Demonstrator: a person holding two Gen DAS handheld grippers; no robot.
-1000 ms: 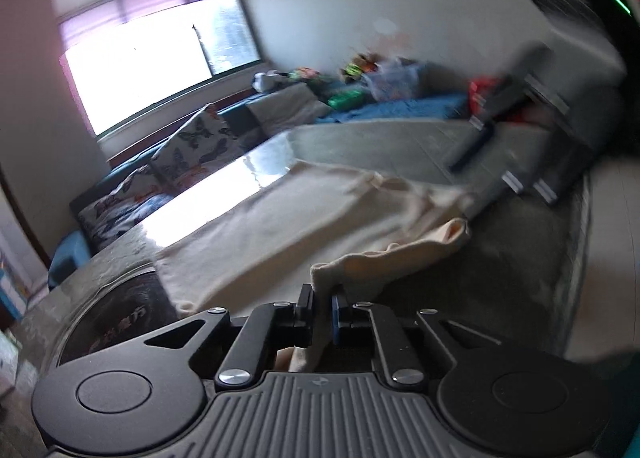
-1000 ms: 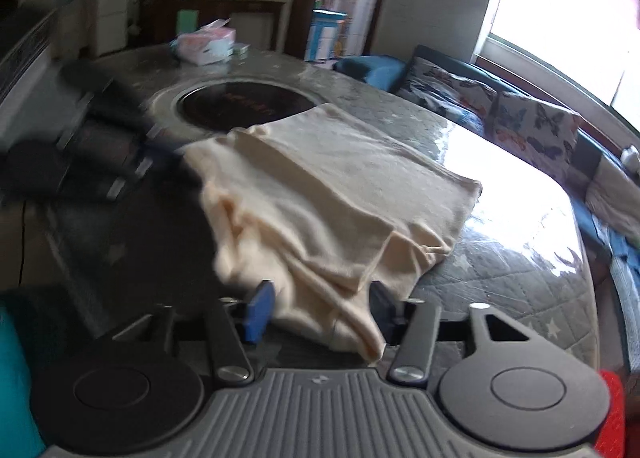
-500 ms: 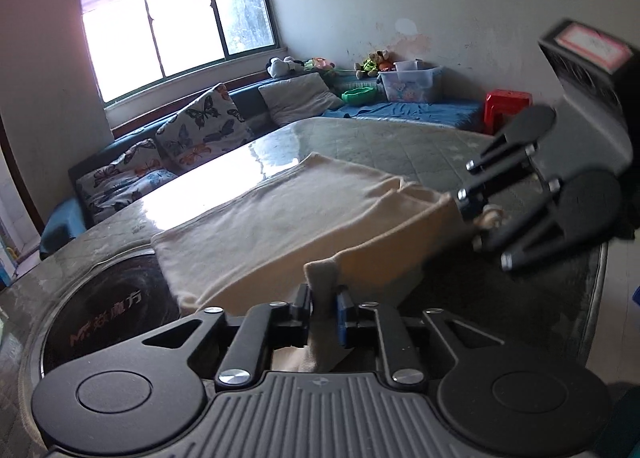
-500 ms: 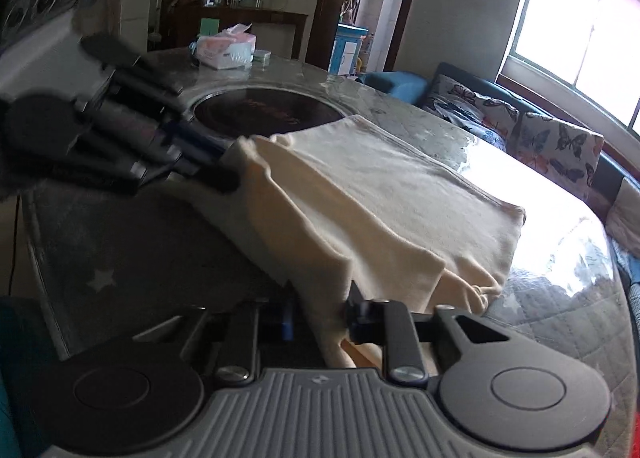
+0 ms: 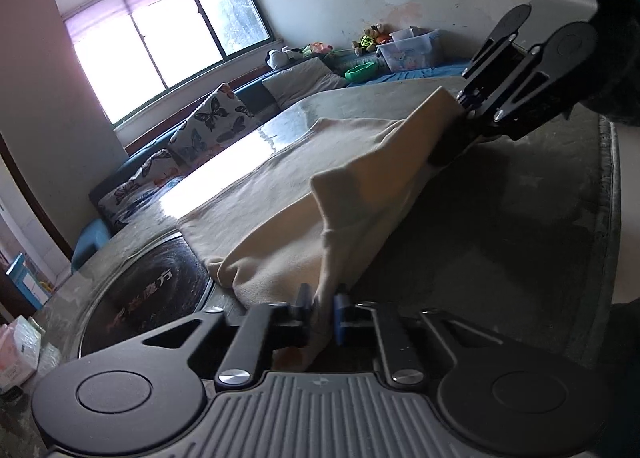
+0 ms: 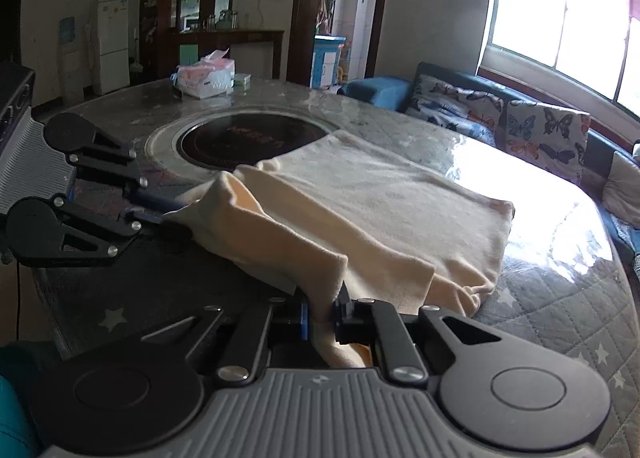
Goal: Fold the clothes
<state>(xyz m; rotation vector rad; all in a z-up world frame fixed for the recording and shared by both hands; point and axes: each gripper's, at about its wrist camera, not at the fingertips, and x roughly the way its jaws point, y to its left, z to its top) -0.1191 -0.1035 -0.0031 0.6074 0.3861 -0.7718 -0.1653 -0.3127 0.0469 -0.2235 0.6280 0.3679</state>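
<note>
Left claw clamps the near edge of the cream knit cloth garment. Right claw grips the same edge further along, fabric raised off the grey quilted surface between them.

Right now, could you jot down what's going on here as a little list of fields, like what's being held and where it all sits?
item: cream garment
left gripper: shut on the garment's near edge
right gripper: shut on the same edge, further along
garment state: near edge lifted, the rest lying on the table
beside it: dark round plate set into the table
further back: tissue pack
behind table: sofa with butterfly cushions
</note>
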